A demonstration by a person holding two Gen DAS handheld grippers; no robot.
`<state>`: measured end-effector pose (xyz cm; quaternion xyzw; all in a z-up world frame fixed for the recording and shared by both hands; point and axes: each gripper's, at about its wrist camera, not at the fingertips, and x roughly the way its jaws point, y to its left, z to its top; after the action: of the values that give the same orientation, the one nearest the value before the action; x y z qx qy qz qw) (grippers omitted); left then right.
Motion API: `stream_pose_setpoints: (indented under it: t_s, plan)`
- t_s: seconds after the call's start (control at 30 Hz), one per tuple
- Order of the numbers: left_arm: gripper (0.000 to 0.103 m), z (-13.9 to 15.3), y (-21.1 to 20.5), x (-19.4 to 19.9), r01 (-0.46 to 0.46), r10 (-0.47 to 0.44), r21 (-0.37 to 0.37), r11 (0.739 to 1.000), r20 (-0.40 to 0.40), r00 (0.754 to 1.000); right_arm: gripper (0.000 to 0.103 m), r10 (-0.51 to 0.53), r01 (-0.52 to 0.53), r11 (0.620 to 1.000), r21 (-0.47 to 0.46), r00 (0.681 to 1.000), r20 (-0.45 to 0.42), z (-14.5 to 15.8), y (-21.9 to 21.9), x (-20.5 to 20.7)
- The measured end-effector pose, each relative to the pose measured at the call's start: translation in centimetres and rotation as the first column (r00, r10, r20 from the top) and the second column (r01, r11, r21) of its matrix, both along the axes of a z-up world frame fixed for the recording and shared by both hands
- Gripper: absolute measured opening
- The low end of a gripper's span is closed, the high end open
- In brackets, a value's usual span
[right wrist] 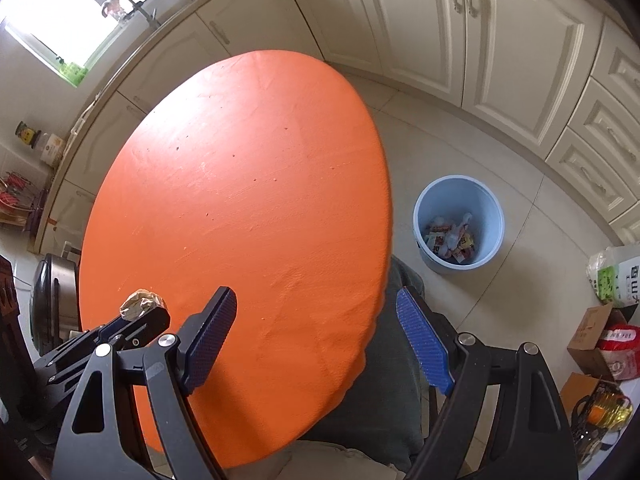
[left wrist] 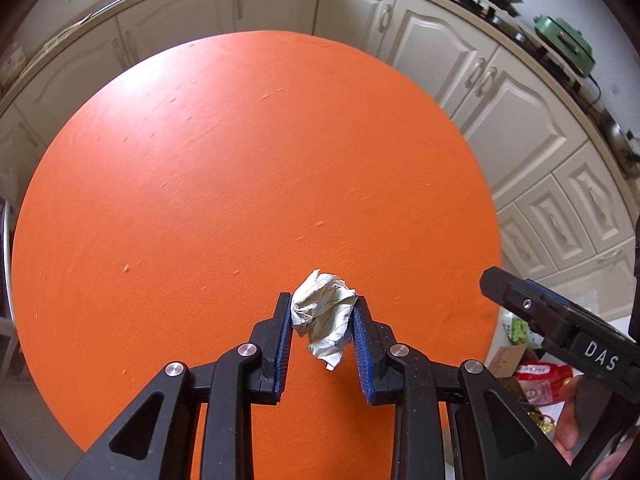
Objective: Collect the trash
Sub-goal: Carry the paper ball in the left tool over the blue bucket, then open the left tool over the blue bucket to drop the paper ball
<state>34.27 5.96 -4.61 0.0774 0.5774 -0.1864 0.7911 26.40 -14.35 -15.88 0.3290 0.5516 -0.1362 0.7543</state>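
A paper wad point(left wrist: 325, 312) is gripped by the left tongs point(left wrist: 322, 308) over the near bench point(left wrist: 240, 160), the right tongs point(right wrist: 316, 336) are held open and empty, and dropping it into the part-filled bin point(right wrist: 458, 200) on the floor is left.

table point(left wrist: 240, 160) orange | paper ball point(left wrist: 324, 312) white, thin-lined | bin point(right wrist: 486, 216) pale blue
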Motion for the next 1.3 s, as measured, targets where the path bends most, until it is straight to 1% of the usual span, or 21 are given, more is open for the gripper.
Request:
stream_pose_setpoints:
  t_s: [0.2,0.37,0.43,0.5,0.57,0.63,0.73,0.8,0.87,0.97,1.03,1.13,1.17,1.23,1.3]
  plan:
    - [0.024,0.5,-5.5,-0.6,0.117,-0.118,0.033,0.993,0.020,0.993,0.084,-0.107,0.107,0.994,0.010,0.994,0.008,-0.2,-4.3,-2.5]
    - [0.024,0.0,-10.9,-0.9,0.206,-0.207,0.048,0.977,0.014,0.978,0.084,-0.230,0.230,0.973,0.010,0.973,-0.005,-0.8,-8.8,-5.5]
    - [0.024,-0.6,-13.5,-1.0,0.253,-0.255,0.072,0.965,0.013,0.967,0.084,-0.270,0.270,0.963,0.011,0.963,-0.013,-1.2,-10.5,-6.6]
    - [0.024,-1.5,-16.2,-0.5,0.279,-0.281,0.099,0.955,0.001,0.960,0.084,-0.306,0.306,0.952,0.019,0.952,-0.012,-1.7,-12.2,-7.6]
    - [0.024,-2.3,-18.9,-0.4,0.319,-0.318,0.099,0.943,-0.021,0.948,0.084,-0.357,0.358,0.933,0.037,0.934,-0.023,-2.5,-13.8,-8.9]
    - [0.024,-3.1,-21.9,0.1,0.351,-0.350,0.112,0.930,-0.024,0.936,0.084,-0.392,0.393,0.918,0.045,0.919,-0.041,-3.2,-15.2,-10.1]
    - [0.024,-4.4,-25.9,0.5,0.405,-0.404,0.129,0.905,-0.034,0.914,0.084,-0.441,0.445,0.894,0.056,0.895,-0.066,-4.3,-16.8,-11.8]
    - [0.024,-5.3,-29.0,0.7,0.443,-0.442,0.132,0.887,-0.041,0.896,0.084,-0.479,0.485,0.872,0.066,0.874,-0.083,-5.1,-17.8,-13.0]
    - [0.025,-6.0,-31.0,0.6,0.473,-0.472,0.141,0.870,-0.040,0.880,0.084,-0.513,0.521,0.851,0.072,0.852,-0.100,-5.9,-19.0,-14.1]
    - [0.025,-7.3,-33.9,1.0,0.512,-0.508,0.140,0.848,-0.065,0.859,0.084,-0.553,0.564,0.822,0.075,0.824,-0.124,-6.7,-20.3,-15.5]
    - [0.025,-8.6,-35.8,1.4,0.530,-0.524,0.140,0.836,-0.082,0.848,0.084,-0.570,0.582,0.810,0.071,0.810,-0.133,-7.1,-21.1,-16.1]
    - [0.025,-10.4,-38.1,2.5,0.533,-0.524,0.153,0.832,-0.097,0.846,0.084,-0.584,0.595,0.802,0.046,0.798,-0.149,-7.4,-22.3,-16.9]
    - [0.027,-11.2,-39.4,2.8,0.533,-0.522,0.156,0.832,-0.107,0.846,0.084,-0.591,0.602,0.797,0.041,0.792,-0.150,-7.4,-22.7,-17.0]
    - [0.028,-12.4,-40.5,3.6,0.540,-0.524,0.160,0.826,-0.135,0.841,0.084,-0.605,0.616,0.787,0.036,0.781,-0.154,-7.7,-23.4,-17.5]
    - [0.029,-13.2,-41.7,4.4,0.535,-0.516,0.170,0.828,-0.143,0.844,0.084,-0.613,0.625,0.780,0.039,0.774,-0.159,-8.1,-23.9,-17.7]
